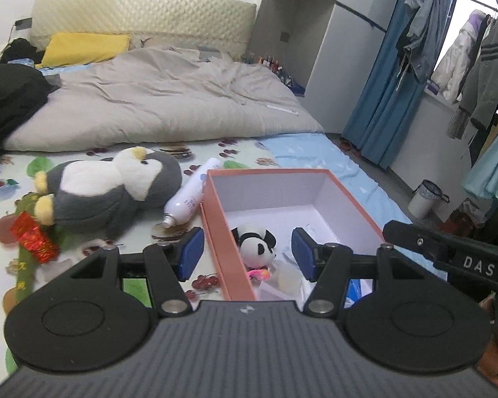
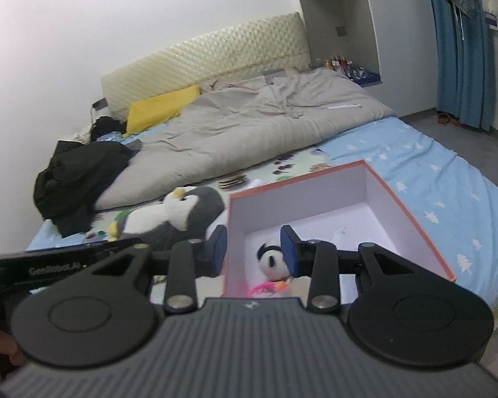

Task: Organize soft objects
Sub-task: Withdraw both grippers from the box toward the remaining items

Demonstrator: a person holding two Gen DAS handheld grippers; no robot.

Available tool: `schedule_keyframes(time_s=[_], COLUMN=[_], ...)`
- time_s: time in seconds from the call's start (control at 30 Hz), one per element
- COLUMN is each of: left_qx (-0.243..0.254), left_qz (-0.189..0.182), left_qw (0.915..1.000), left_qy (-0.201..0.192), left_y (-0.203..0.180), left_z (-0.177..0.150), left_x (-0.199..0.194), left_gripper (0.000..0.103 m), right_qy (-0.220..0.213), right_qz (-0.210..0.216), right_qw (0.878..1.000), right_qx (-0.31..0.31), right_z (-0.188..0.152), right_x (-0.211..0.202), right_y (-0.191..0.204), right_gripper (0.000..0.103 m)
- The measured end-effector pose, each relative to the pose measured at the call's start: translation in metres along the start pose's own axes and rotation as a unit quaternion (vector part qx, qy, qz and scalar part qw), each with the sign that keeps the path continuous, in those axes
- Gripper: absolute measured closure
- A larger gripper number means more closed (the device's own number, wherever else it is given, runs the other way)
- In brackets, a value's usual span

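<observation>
The bed [image 1: 298, 152] is carrying everything here, its blue sheet showing along the right edge and a fruit-patterned cover lying over the near part. A grey duvet [image 1: 169, 99] is lying crumpled across the middle of the bed, reaching toward the quilted headboard [image 1: 142, 13], with a yellow pillow [image 1: 83, 48] leaning at the head end and a heap of black clothing [image 1: 6, 99] spilling over the left edge.

An open box [image 1: 355, 199], salmon outside and white inside, is sitting near the foot of the bed toward the right edge. A grey and white penguin plush [image 1: 109, 192] is lying on its side on the patterned cover just left of the box, with a white tube [image 1: 192, 199] lying between the two, close to the box's left wall. A red glittery packet [image 1: 33, 237] is lying just beside the penguin's yellow feet, nearer the left edge.

Inside the box, in its near left corner, a small panda plush [image 1: 257, 243] is resting above something pink and some clear wrapping.

The left tool [image 1: 247, 253] is hovering over the box's near left wall with its blue pads spread moderately wide and gripping nothing. The right tool [image 2: 254, 250] is hanging over the same corner, its jaws parted more narrowly and also empty, the panda showing below and between them without contact.
</observation>
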State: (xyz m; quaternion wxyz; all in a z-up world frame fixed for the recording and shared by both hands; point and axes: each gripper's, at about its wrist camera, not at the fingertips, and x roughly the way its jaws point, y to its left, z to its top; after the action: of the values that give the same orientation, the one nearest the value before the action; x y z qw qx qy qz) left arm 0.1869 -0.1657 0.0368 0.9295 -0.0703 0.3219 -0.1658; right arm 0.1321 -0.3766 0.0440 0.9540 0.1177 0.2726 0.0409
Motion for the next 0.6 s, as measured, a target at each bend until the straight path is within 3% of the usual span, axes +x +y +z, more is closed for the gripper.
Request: schedule_keyframes(time_s=[0.47, 0.6], left_qx=[-0.025, -0.013], left_qz=[0.002, 0.024], left_qw=[0.9996, 0.9996], left_qy=[-0.013, -0.008], left_y=[0.056, 0.072], left_z=[-0.058, -0.077], left_x=[-0.078, -0.085], left_gripper=[0.039, 0.039], right_qy=[-0.002, 0.005], right_qz=[0.033, 0.045], right_qw=[0.999, 0.998], right_qx=[-0.04, -0.042], right_z=[-0.061, -0.082], right_x=[-0.037, -0.034], right_y=[0.069, 0.086], right_gripper=[0.064, 0.064])
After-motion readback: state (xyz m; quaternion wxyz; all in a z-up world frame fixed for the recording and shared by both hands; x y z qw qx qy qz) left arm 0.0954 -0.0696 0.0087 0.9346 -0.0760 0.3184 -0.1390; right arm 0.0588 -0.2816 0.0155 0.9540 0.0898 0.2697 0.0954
